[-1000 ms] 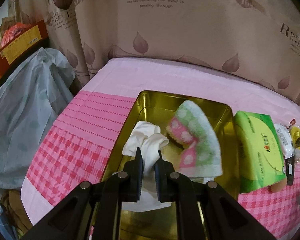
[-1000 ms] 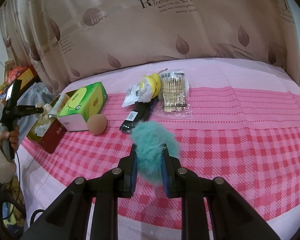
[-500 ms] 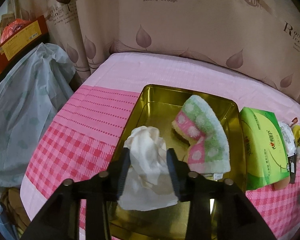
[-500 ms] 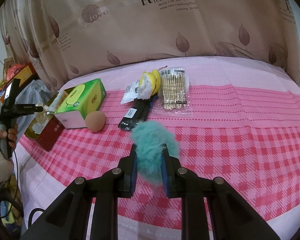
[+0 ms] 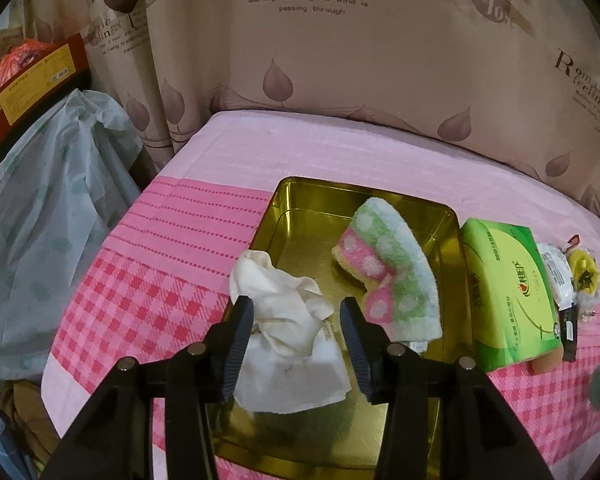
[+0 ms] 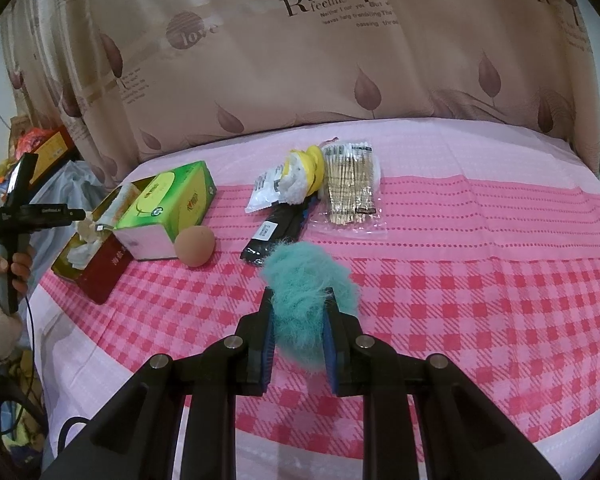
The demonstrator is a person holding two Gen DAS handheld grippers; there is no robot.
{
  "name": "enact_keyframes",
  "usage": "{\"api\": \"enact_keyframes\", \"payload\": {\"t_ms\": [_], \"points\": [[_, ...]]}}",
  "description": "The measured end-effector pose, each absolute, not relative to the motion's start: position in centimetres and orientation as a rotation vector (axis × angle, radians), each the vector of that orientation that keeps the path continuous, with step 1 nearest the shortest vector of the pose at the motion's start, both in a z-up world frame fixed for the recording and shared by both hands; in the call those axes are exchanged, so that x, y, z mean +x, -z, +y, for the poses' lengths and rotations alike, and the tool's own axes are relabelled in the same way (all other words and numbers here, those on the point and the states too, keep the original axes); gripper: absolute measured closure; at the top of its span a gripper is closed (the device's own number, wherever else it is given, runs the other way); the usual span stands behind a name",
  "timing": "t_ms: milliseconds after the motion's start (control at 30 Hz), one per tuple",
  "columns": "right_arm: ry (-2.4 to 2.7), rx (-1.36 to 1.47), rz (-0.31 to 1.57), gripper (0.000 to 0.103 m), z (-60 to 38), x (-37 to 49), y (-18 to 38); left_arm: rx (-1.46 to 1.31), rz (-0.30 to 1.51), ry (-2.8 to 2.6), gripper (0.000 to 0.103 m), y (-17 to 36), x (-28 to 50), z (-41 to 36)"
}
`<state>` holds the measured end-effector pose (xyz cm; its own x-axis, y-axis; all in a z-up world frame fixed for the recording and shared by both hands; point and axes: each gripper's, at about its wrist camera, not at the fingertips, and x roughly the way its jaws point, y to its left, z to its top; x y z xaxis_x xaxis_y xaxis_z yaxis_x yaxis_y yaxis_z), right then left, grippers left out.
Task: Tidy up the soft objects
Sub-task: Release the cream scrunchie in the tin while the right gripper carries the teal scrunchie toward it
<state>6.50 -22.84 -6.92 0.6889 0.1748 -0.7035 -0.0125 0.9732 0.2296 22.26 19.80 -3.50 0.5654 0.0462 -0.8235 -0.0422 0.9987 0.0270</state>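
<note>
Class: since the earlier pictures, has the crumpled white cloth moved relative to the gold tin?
Yes. Released as the left gripper jaws opened, the crumpled white cloth has slumped and spread against the gold tin's near-left wall.

The left gripper point(image 5: 296, 316) is pointed steeply downward; its jaws have just been opened wide, and a white cloth point(image 5: 288, 332) is seen lying loose between them. The right gripper point(image 6: 298, 312) is angled downward and clamped on a teal fluffy ball point(image 6: 306, 284). At nine o'clock in the right wrist view, the left handle is gripped by a hand point(image 6: 14, 270).
</note>
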Motion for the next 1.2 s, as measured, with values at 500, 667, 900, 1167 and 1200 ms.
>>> {"api": "enact_keyframes", "payload": {"t_ms": [500,667,900,1167,1200], "points": [[-0.174,0.18,0.789,0.084,-20.3,6.4,5.8,0.014,0.914,-0.146,0.057,1.7,16.7,22.1],[-0.223,0.161,0.785,0.084,-18.6,6.8,5.2,-0.012,0.901,-0.212,0.057,1.6,14.4,24.0],[-0.296,0.104,0.786,0.084,-15.0,8.0,4.2,0.02,0.87,-0.283,0.057,1.3,12.7,25.0],[-0.445,0.055,0.776,0.084,-8.4,10.6,2.4,-0.091,0.881,-0.332,0.057,1.7,12.1,28.0],[-0.465,0.054,0.775,0.084,-7.6,11.0,2.2,-0.105,0.881,-0.342,0.057,1.8,12.0,28.4]]}}
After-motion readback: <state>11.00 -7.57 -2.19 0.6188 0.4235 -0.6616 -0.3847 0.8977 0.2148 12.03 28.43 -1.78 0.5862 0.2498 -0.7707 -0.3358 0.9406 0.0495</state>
